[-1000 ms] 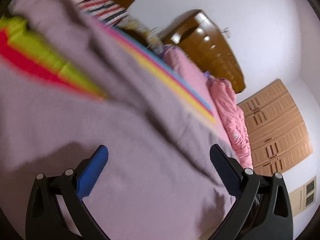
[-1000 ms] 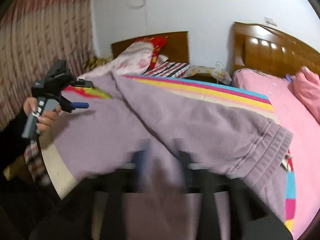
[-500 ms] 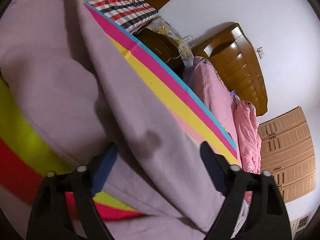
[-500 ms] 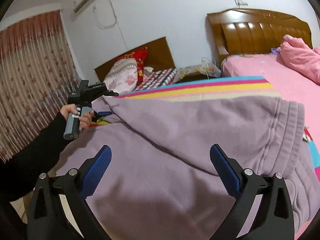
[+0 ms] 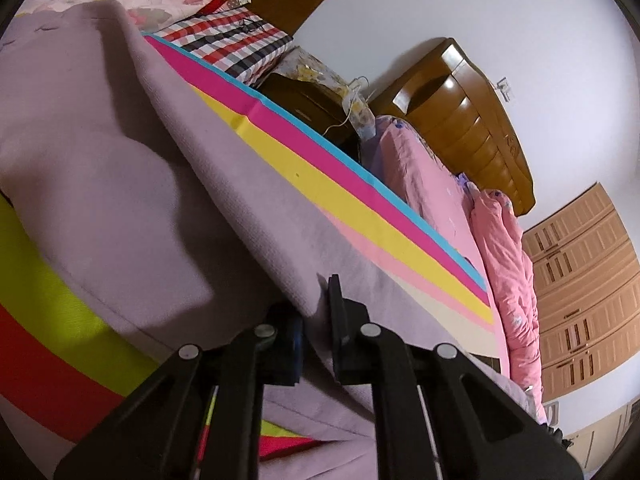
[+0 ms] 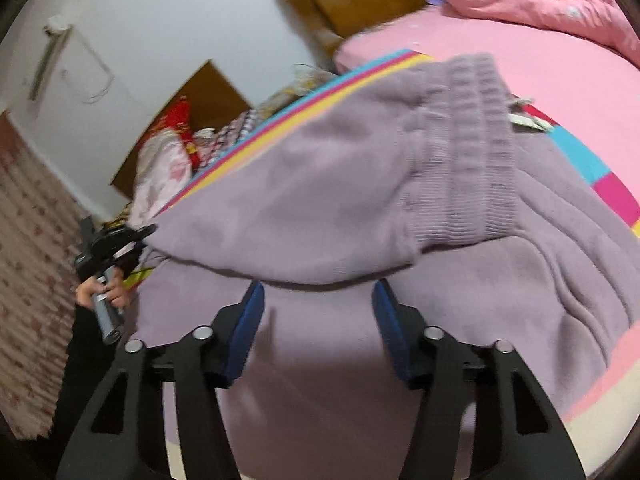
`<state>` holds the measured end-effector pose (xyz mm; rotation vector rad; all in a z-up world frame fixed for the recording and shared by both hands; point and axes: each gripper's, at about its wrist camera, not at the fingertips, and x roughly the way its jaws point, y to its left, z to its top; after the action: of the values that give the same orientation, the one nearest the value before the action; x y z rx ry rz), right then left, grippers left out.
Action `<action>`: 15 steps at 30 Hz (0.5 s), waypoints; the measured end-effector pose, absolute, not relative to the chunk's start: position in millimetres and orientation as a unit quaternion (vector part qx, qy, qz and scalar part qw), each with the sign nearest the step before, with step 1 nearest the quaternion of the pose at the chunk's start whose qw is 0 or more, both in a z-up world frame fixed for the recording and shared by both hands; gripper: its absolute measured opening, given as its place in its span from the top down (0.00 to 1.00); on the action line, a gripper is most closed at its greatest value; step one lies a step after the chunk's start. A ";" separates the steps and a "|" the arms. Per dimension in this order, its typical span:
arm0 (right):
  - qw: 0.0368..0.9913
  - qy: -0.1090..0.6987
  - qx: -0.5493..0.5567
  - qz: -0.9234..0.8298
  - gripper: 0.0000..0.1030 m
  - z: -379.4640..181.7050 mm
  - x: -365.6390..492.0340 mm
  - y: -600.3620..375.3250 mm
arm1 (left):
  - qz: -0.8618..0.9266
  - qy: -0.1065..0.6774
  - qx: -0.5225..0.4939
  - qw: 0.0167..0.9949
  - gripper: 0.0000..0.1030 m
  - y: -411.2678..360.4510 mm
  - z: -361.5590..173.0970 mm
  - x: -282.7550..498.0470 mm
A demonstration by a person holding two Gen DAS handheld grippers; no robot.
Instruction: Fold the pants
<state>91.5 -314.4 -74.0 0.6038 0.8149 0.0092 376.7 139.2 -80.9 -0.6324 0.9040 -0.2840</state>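
Observation:
Lilac fleece pants [image 6: 328, 208] lie on a striped bedsheet [image 5: 360, 200], one half folded over the other, with the ribbed waistband [image 6: 476, 152] at the right. My left gripper [image 5: 316, 320] is shut on the folded edge of the pants [image 5: 248, 200]. It also shows at the far left in the right wrist view [image 6: 120, 240], held by a hand. My right gripper [image 6: 318, 312] is open, its blue pads just below the folded edge, with lilac fabric between the jaws.
A second bed with a pink sheet [image 6: 540, 60] and a pink quilt [image 5: 504, 264] stands beside, with wooden headboards [image 5: 464, 112]. Pillows [image 5: 224, 40] lie at the head. A wardrobe [image 5: 580, 288] and a curtain [image 6: 28, 260] line the room.
My left gripper has closed on the pants edge; it was open before. My right gripper stayed open and moved down close to the folded edge near the waistband.

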 end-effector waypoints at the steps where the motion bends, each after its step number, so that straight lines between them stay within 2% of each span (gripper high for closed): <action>1: 0.866 0.392 0.309 -0.005 0.50 -72.8 93.5 -317.1 | -0.135 0.430 -0.301 0.840 0.89 139.2 -81.9 377.3; 5: 0.856 0.385 0.344 -0.035 0.49 -73.0 98.5 -323.8 | -0.136 0.431 -0.319 0.833 0.84 144.2 -88.9 375.4; 8: 0.849 0.373 0.371 -0.054 0.49 -74.2 101.1 -328.1 | -0.141 0.431 -0.332 0.827 0.84 148.5 -93.5 377.0; 11: 0.856 0.361 0.362 -0.073 0.49 -73.9 102.5 -323.8 | -0.156 0.423 -0.322 0.832 0.91 148.2 -92.4 376.9; 12: 0.858 0.360 0.358 -0.081 0.62 -74.7 102.2 -323.6 | -0.159 0.419 -0.316 0.836 0.93 148.8 -91.8 375.0; 13: 0.859 0.357 0.354 -0.094 0.79 -76.6 101.0 -325.0 | -0.159 0.416 -0.309 0.840 0.94 147.4 -89.7 373.2; 15: 0.855 0.344 0.378 -0.088 0.86 -80.6 97.6 -333.8 | -0.162 0.404 -0.295 0.851 0.95 146.0 -78.8 366.1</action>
<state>97.6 -333.8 -80.6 0.7941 0.7223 -0.1840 366.1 146.0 -78.8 -0.6208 0.8513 -0.3415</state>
